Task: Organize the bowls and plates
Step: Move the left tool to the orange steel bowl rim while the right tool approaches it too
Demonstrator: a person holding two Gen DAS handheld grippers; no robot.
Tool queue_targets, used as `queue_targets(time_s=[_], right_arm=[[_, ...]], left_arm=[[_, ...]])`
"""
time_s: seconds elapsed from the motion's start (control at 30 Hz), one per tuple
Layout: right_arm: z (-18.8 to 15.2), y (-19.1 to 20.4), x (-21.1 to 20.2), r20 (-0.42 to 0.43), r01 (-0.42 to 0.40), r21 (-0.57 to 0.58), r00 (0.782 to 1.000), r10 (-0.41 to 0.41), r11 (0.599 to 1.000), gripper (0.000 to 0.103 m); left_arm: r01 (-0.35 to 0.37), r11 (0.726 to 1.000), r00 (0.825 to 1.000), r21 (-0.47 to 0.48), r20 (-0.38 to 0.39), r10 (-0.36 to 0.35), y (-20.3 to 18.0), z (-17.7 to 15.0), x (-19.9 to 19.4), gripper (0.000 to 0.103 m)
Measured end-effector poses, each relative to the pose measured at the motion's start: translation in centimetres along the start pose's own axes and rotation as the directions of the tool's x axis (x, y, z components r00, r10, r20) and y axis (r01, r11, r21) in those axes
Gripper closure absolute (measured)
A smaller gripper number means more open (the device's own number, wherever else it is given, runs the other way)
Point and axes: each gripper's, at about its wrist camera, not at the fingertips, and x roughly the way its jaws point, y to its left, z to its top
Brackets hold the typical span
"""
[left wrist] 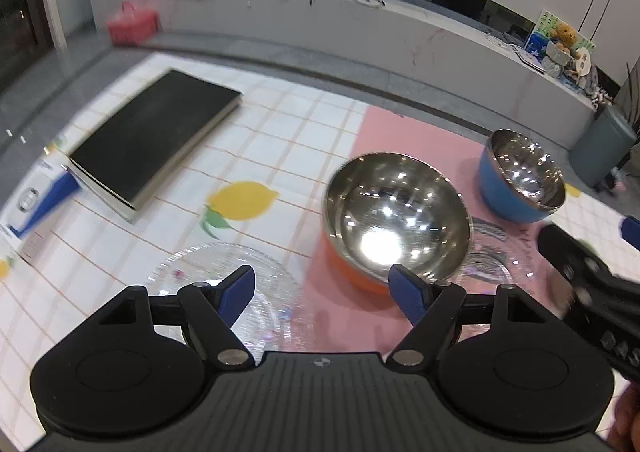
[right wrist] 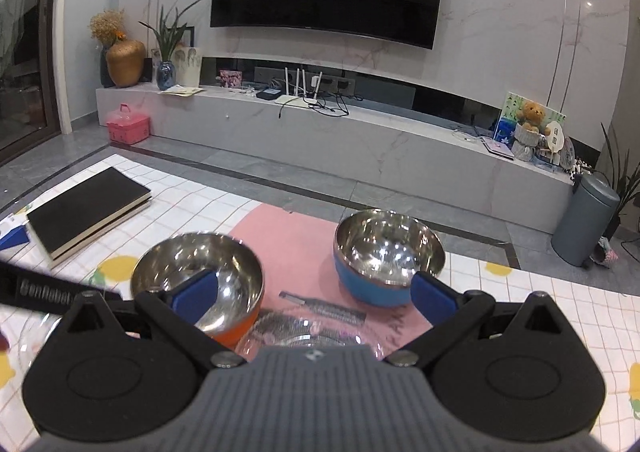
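Observation:
A steel bowl with an orange outside [left wrist: 396, 220] sits on the pink mat [left wrist: 420, 144]; it also shows in the right wrist view [right wrist: 200, 284]. A steel bowl with a blue outside [left wrist: 522, 180] stands further right [right wrist: 388, 256]. One clear glass plate [left wrist: 224, 284] lies on the checked cloth at the left, another clear glass plate [left wrist: 492, 256] lies right of the orange bowl [right wrist: 312, 332]. My left gripper [left wrist: 322, 294] is open and empty above the near plate and orange bowl. My right gripper [right wrist: 314, 298] is open and empty, above the second glass plate.
A black book [left wrist: 152, 136] lies at the back left of the cloth [right wrist: 84, 208]. A white and blue box [left wrist: 32, 204] sits at the left edge. The right gripper's body [left wrist: 592, 292] is at the right. The table's far edge is just behind the bowls.

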Motion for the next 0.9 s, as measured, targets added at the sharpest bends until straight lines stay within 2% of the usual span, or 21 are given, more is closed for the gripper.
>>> queue_targets(time_s=[0.1,0.2,0.33,0.43,0.5,0.53,0.63,0.8,0.9], right_arm=[[1.0,-0.4,1.7,-0.029,-0.008,0.024,1.0,0.009,1.0,0.003],[1.8,-1.0,3.6,-0.072,-0.04,0.053,0.996,0.043,0.998,0.003],[2.0,-1.8,6.4,-0.133,-0.071,0.106,0.988,0.085,0.992,0.003],[2.0,-2.0,8.4,-0.17,-0.119,0.158,0.975,0.145,0.98,0.004],[1.9,-1.7,9.5,-0.195,-0.147,0.171,0.964,0.18,0.974,0.018],[1.9,-1.4,10.1,-0.212,-0.15,0.169,0.96,0.185,0.974,0.02],[1.7,-0.2,11.6,-0.254,-0.173,0.158,0.944,0.209,0.972,0.021],[1.1,1.3,13.3,-0.301,-0.192,0.149,0.926,0.229,0.97,0.031],[0.8,1.5,14.0,-0.323,-0.206,0.155,0.914,0.247,0.966,0.034]], left_arm=[[0.028,1.0,1.0,-0.003,0.002,-0.028,-0.2,0.2,0.4,0.014],[-0.008,1.0,1.0,0.016,-0.004,0.008,-0.7,0.4,1.3,0.014],[0.018,1.0,1.0,-0.022,-0.012,-0.018,-0.2,0.9,2.8,0.014],[0.036,0.998,0.999,-0.045,-0.004,-0.036,0.2,1.3,3.4,0.014],[0.043,0.997,0.999,-0.061,-0.008,-0.043,0.4,1.4,3.9,0.014],[0.049,0.996,0.999,-0.072,-0.015,-0.051,0.4,1.5,4.2,0.016],[0.066,0.994,0.997,-0.09,-0.044,-0.071,0.1,1.4,5.3,0.018],[0.062,0.996,0.995,-0.059,-0.07,-0.066,-0.9,1.3,6.2,0.023],[0.063,0.996,0.995,-0.059,-0.073,-0.068,-1.1,1.2,6.5,0.025]])
